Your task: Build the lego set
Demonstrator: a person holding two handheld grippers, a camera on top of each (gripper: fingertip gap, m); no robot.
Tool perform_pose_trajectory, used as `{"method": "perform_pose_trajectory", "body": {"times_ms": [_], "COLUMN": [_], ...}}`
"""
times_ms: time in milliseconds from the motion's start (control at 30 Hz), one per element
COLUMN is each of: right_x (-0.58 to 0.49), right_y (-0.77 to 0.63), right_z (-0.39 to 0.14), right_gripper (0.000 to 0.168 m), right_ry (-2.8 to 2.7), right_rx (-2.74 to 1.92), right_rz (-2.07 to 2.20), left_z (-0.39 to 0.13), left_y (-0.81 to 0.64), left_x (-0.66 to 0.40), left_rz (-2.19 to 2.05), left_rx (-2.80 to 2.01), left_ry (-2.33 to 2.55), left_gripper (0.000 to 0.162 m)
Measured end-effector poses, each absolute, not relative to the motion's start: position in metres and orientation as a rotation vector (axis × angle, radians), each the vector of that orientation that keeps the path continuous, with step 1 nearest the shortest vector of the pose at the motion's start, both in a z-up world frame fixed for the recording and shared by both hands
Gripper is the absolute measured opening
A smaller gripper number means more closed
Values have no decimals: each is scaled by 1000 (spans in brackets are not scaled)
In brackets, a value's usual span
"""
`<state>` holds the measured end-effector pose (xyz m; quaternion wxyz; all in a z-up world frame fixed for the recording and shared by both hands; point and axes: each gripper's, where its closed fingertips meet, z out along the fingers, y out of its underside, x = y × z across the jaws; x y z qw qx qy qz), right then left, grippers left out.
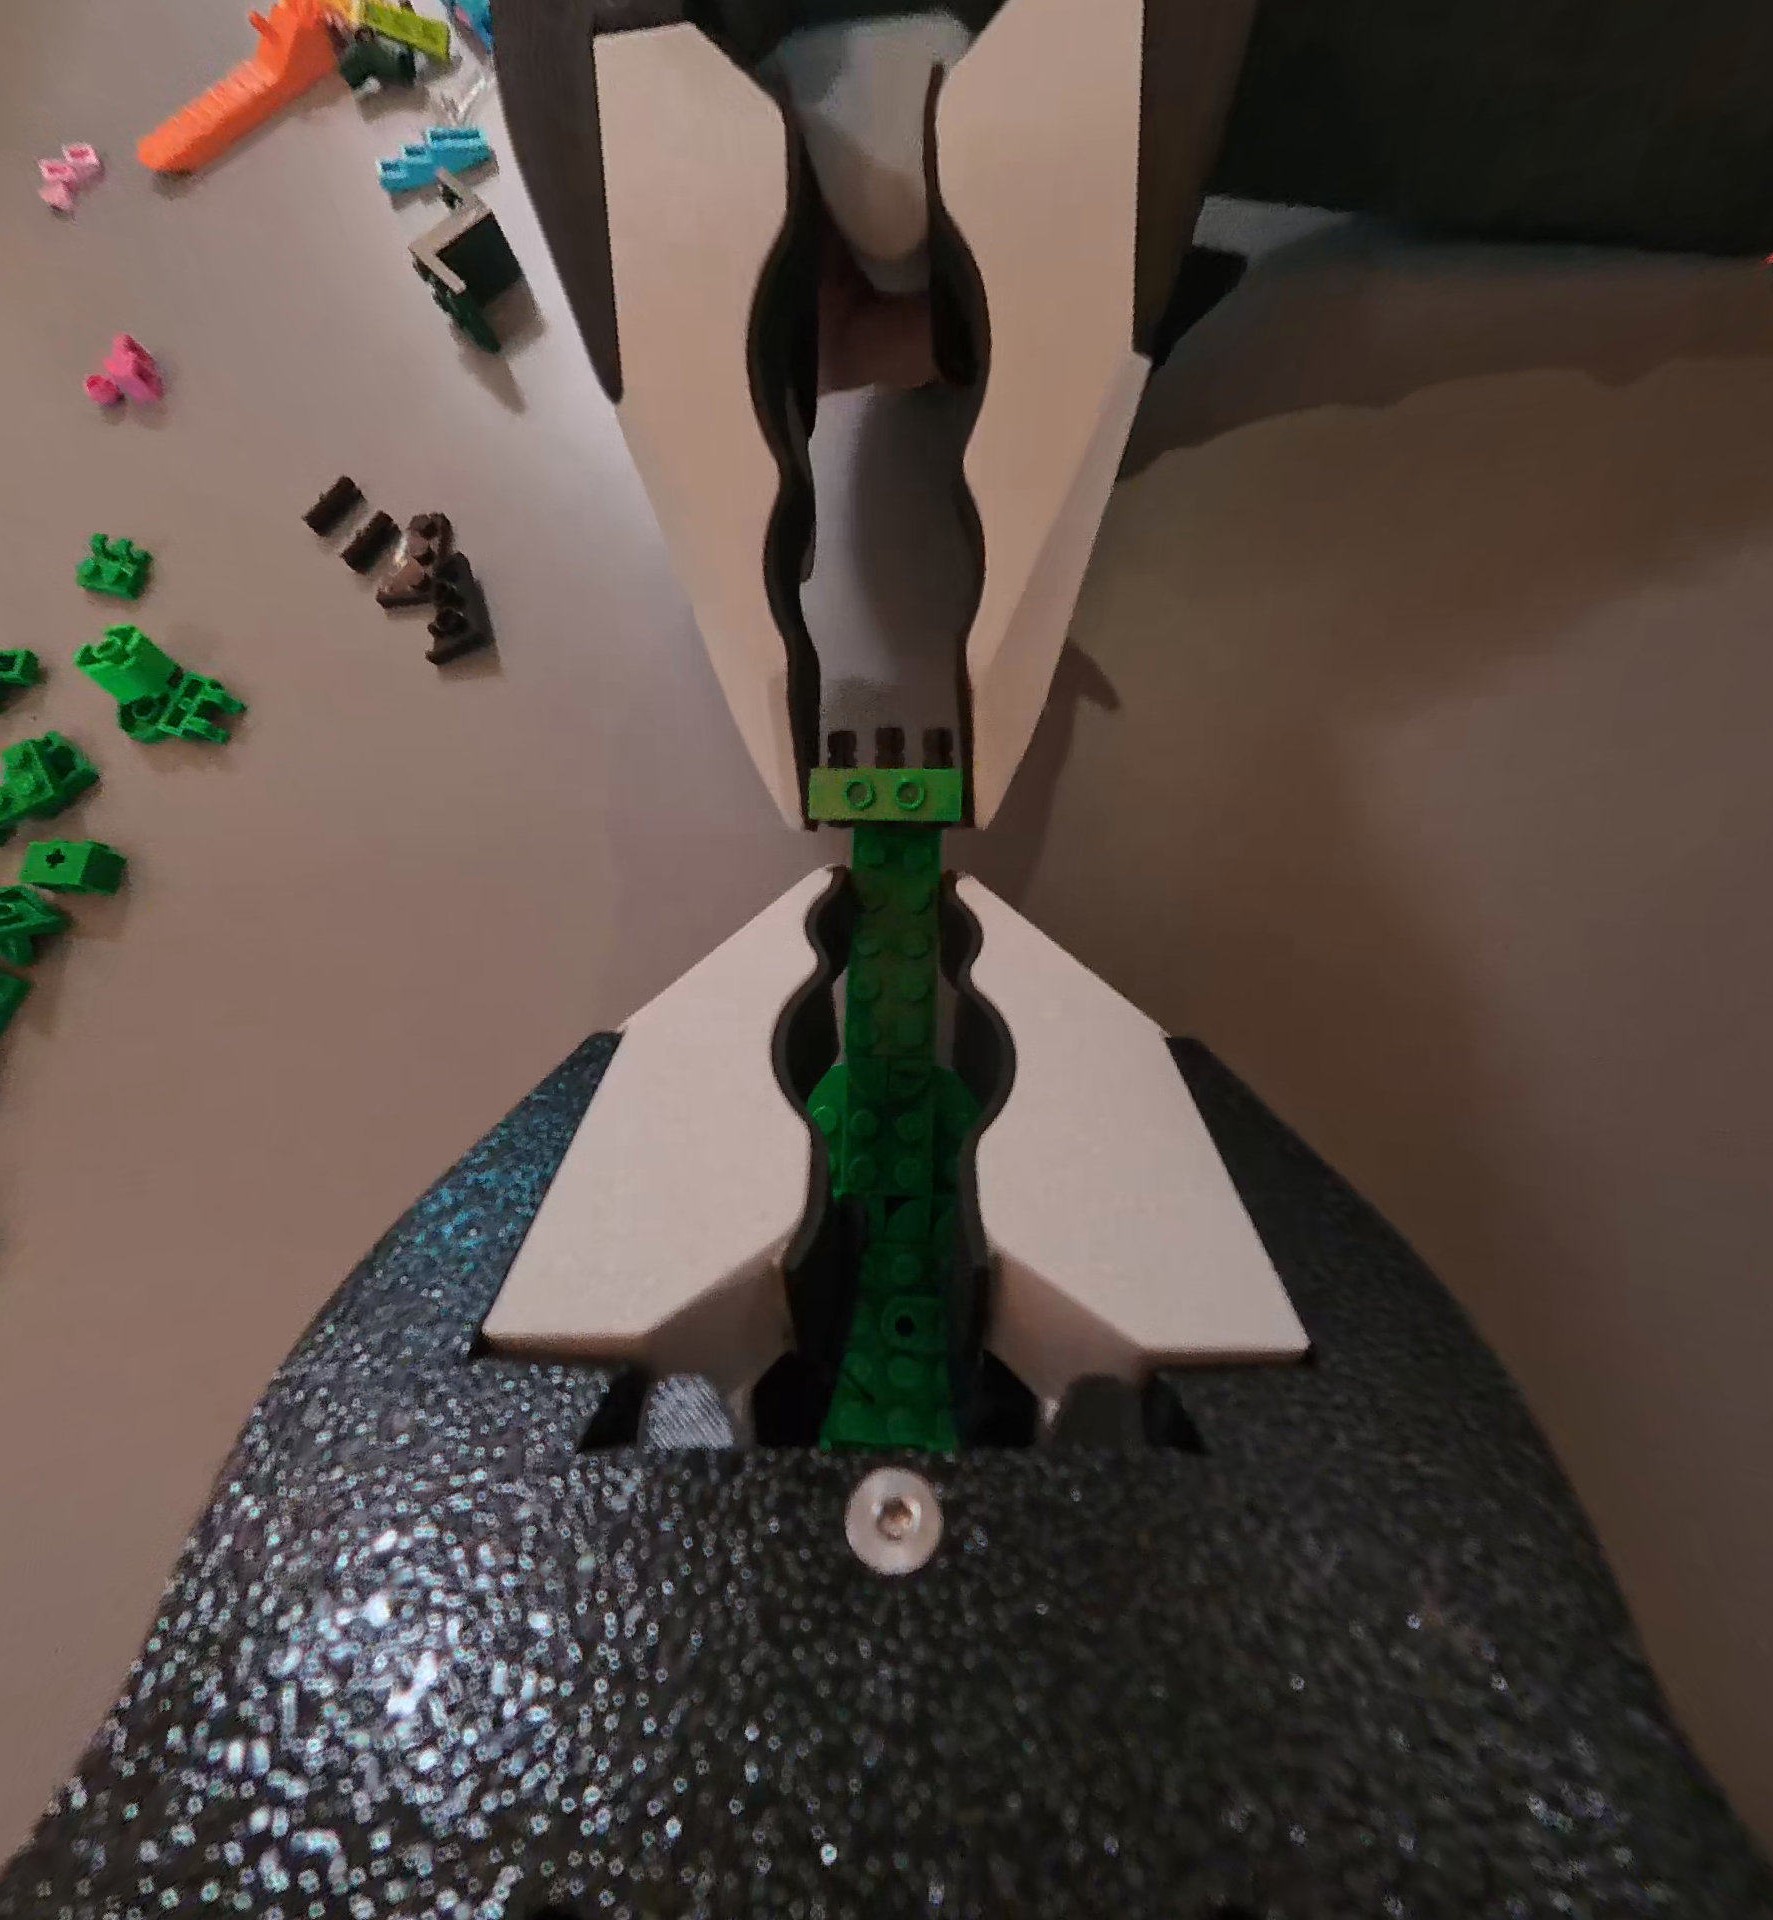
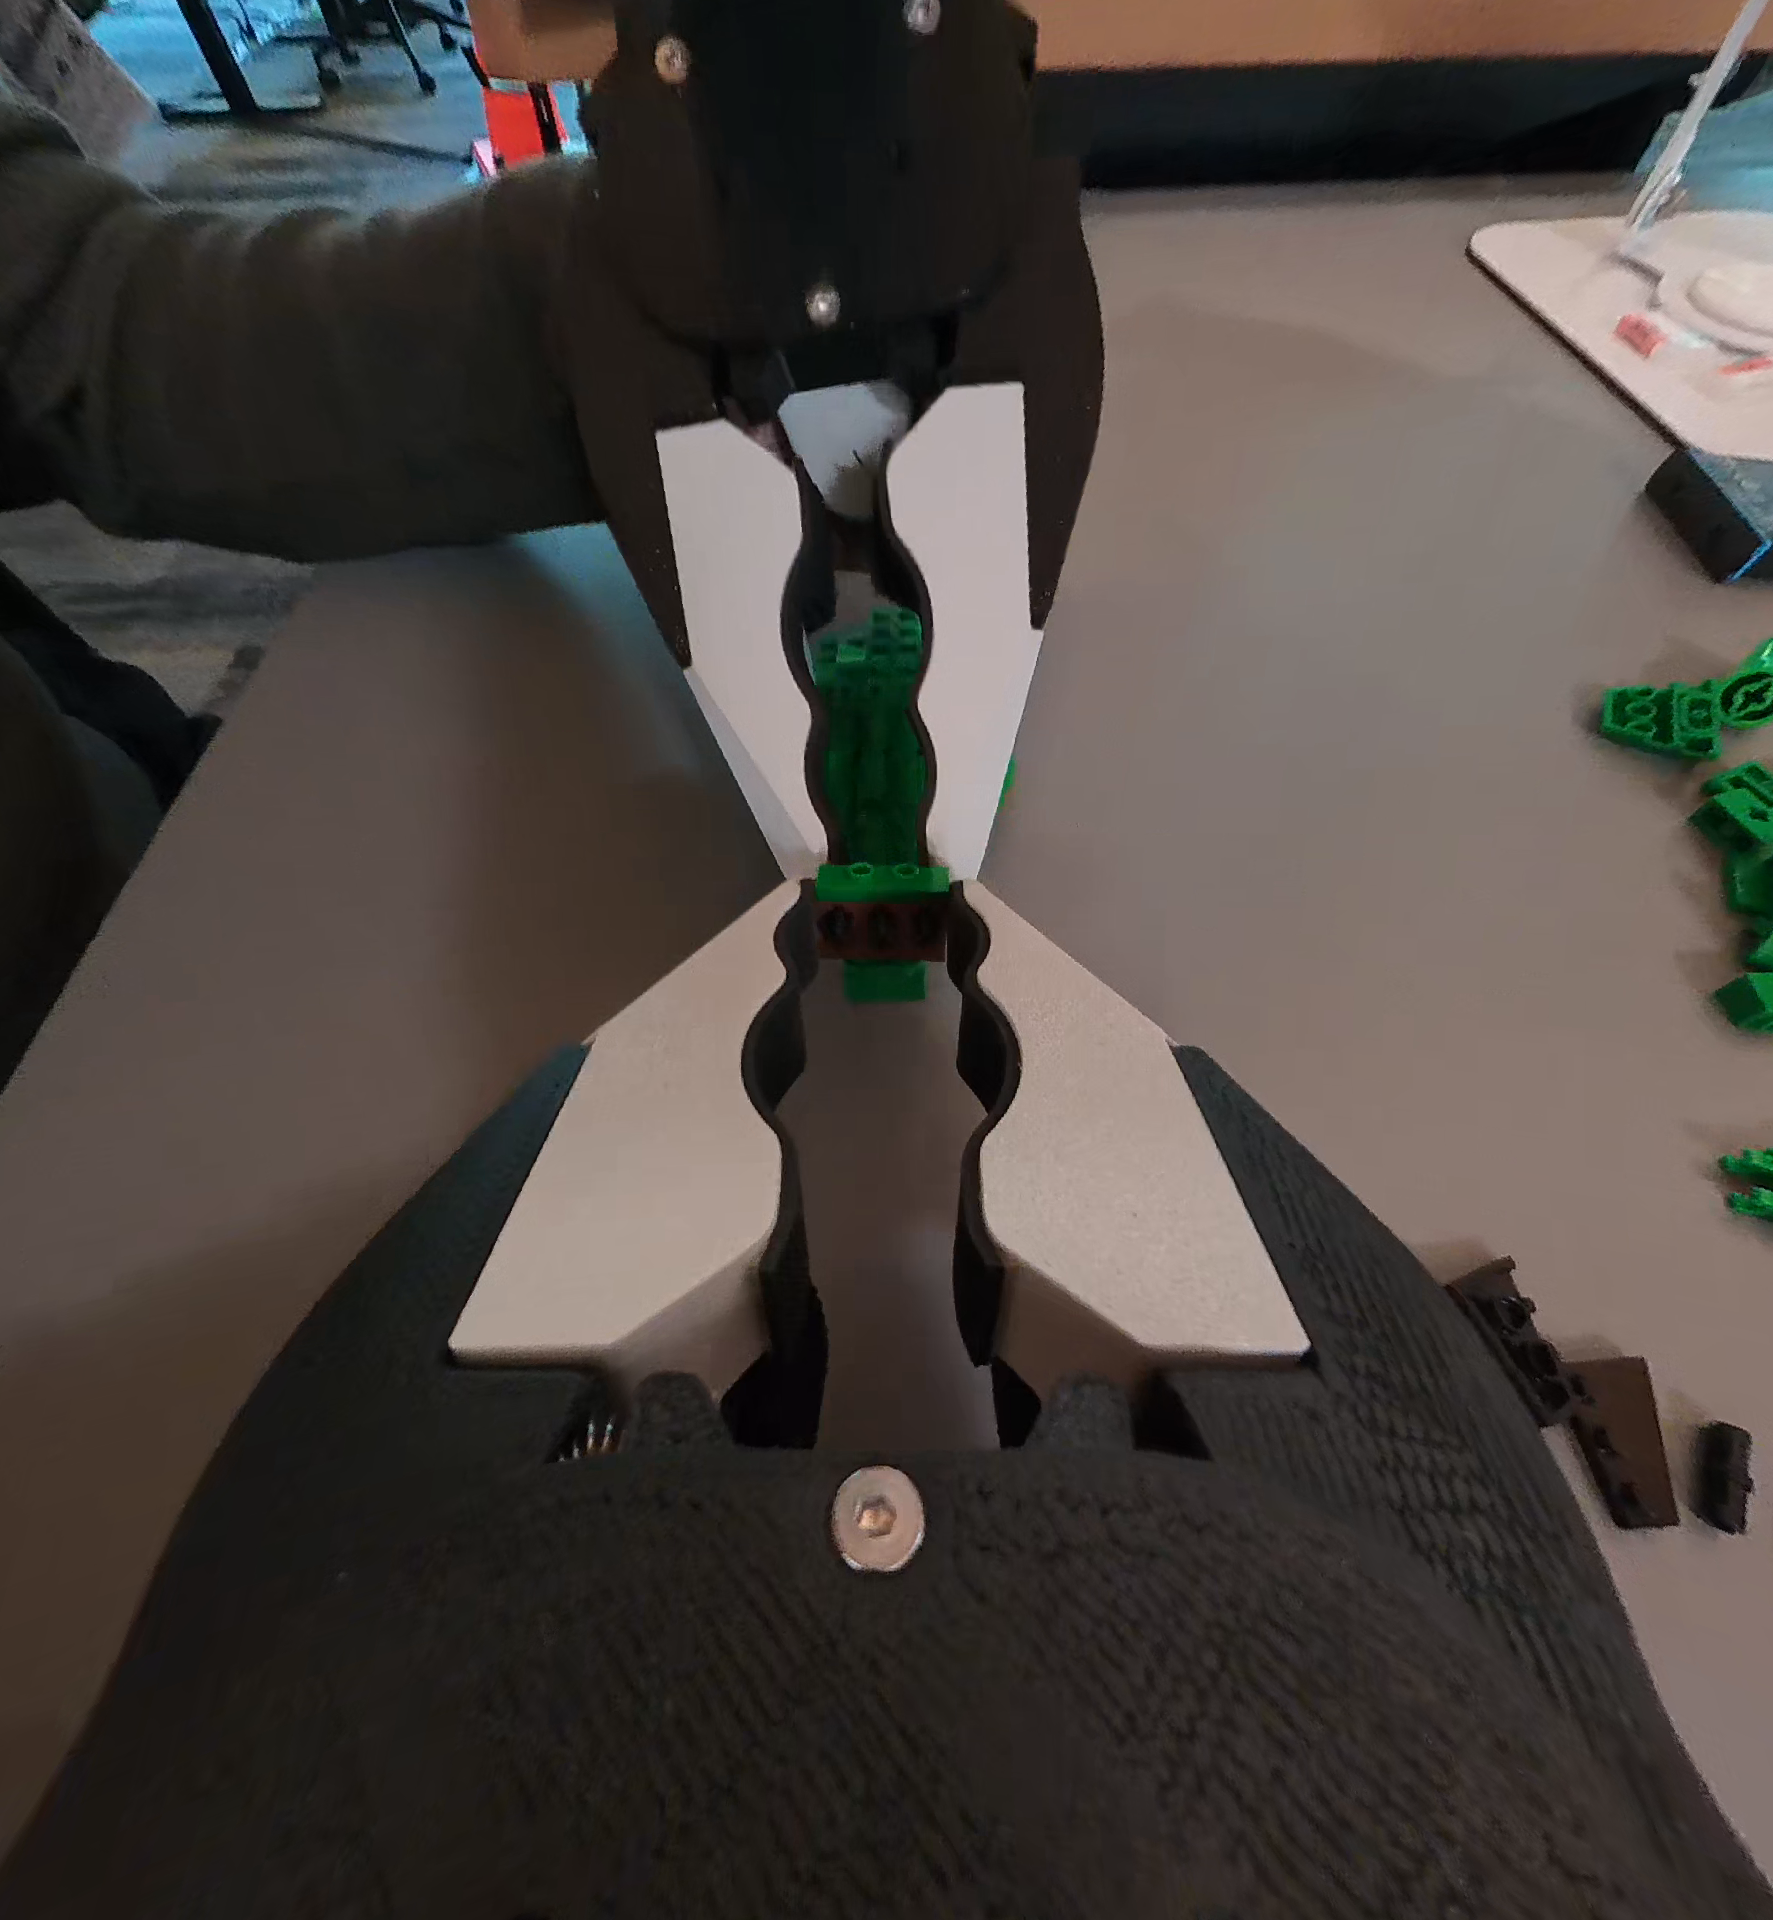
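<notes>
My left gripper [image 1: 897, 883] is shut on a long green lego assembly [image 1: 897, 1143] that lies lengthwise between its fingers, with the narrow end sticking out past the tips. My right gripper [image 1: 887, 816] comes in from the opposite side, tip to tip with it. It is shut on a small brown brick [image 2: 880, 927] with a light green plate [image 1: 884, 795] on it. This small piece meets the end of the assembly. In the right wrist view, my right gripper [image 2: 880, 914] faces the left gripper [image 2: 877, 862], and the green assembly [image 2: 866, 748] shows between that gripper's fingers.
Loose green pieces [image 1: 51, 779], brown pieces [image 1: 414, 582], pink pieces [image 1: 123, 369], an orange separator tool [image 1: 238, 104] and a dark green corner build [image 1: 471, 260] lie on the grey table. A white tray [image 2: 1640, 343] and a dark box [image 2: 1744, 520] stand farther off. A person's sleeve [image 2: 290, 364] crosses the table edge. Only a small space, under 4 cm, lies between the two pairs of fingers.
</notes>
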<state>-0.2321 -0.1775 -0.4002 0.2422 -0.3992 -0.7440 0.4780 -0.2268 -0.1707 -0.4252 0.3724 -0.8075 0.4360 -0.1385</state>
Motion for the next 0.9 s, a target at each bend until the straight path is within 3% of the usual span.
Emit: {"method": "perform_pose_trajectory", "body": {"times_ms": [900], "right_x": [-225], "right_y": [-179], "right_z": [-421], "right_gripper": [23], "right_ry": [-2209], "right_rx": [-1083], "right_rz": [1212], "left_z": [-437], "left_y": [-172], "left_x": [-226], "left_rz": [-384], "left_rx": [-2150], "left_ry": [1096], "left_gripper": [14]}}
